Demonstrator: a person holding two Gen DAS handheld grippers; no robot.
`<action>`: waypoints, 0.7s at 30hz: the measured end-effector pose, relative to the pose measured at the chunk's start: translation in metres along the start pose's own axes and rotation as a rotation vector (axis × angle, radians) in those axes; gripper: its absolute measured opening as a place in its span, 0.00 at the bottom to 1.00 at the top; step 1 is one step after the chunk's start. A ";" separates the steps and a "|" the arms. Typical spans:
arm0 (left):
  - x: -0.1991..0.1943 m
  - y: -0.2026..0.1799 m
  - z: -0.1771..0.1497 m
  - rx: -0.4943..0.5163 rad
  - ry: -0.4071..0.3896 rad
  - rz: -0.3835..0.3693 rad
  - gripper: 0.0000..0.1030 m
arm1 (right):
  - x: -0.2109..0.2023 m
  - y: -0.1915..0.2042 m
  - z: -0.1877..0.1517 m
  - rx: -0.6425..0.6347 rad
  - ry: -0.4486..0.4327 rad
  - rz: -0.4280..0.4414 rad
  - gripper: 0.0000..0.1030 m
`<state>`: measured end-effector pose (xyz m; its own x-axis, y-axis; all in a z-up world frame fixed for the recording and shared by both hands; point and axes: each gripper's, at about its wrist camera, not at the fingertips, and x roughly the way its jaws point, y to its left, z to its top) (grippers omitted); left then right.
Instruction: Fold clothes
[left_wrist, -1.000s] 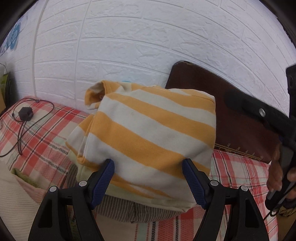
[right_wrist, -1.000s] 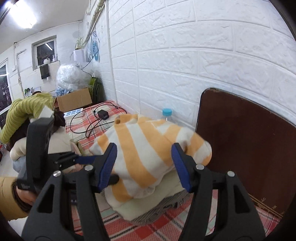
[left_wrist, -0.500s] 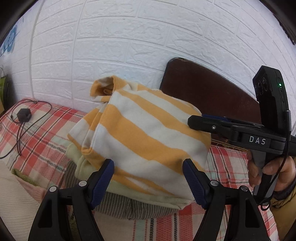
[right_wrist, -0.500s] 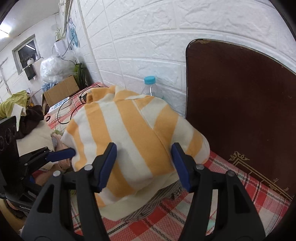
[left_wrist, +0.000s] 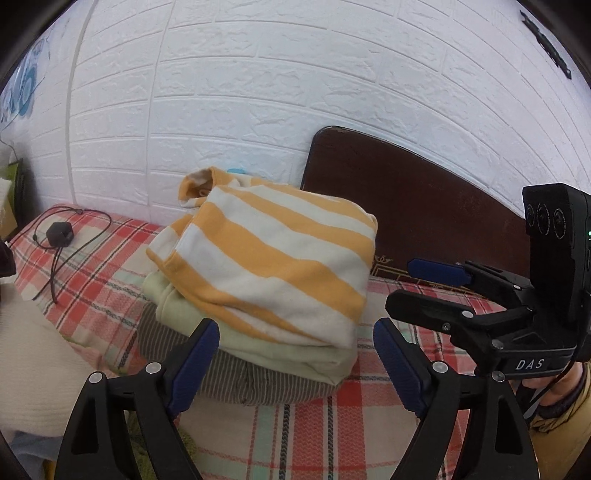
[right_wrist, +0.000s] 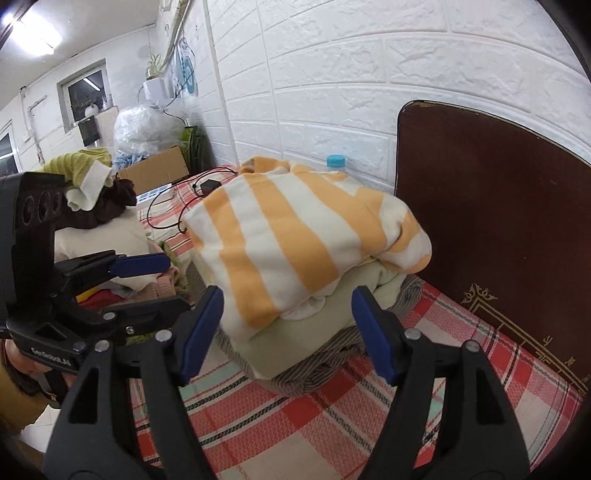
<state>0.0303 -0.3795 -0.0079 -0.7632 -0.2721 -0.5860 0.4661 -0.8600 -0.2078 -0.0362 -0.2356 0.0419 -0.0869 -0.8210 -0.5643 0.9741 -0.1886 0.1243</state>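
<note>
- Our left tongs (left_wrist: 295, 354) and right tongs (right_wrist: 288, 328) are opening, gripping nothing.
- The folded orange-striped sweater (left_wrist: 273, 266) tops a clothes stack on the plaid bed (left_wrist: 303, 428), near the headboard (left_wrist: 424, 221).
- Bare plaid lies before the stack.

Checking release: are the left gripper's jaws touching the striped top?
Apart. The left wrist view shows the left gripper, jaws opening, short of the striped top, with the pale garment showing between them.
</note>
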 end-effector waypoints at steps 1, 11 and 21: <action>-0.004 -0.002 -0.002 0.008 -0.002 -0.006 0.85 | -0.002 0.004 -0.003 -0.013 0.004 -0.003 0.78; -0.036 -0.012 -0.019 -0.009 -0.010 -0.080 0.96 | -0.027 0.023 -0.024 -0.027 -0.011 0.002 0.80; -0.057 -0.021 -0.029 0.011 -0.033 -0.047 1.00 | -0.040 0.026 -0.036 0.035 -0.029 0.023 0.80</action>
<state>0.0769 -0.3333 0.0077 -0.7987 -0.2449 -0.5497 0.4245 -0.8768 -0.2260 0.0002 -0.1878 0.0385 -0.0716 -0.8406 -0.5370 0.9681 -0.1881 0.1655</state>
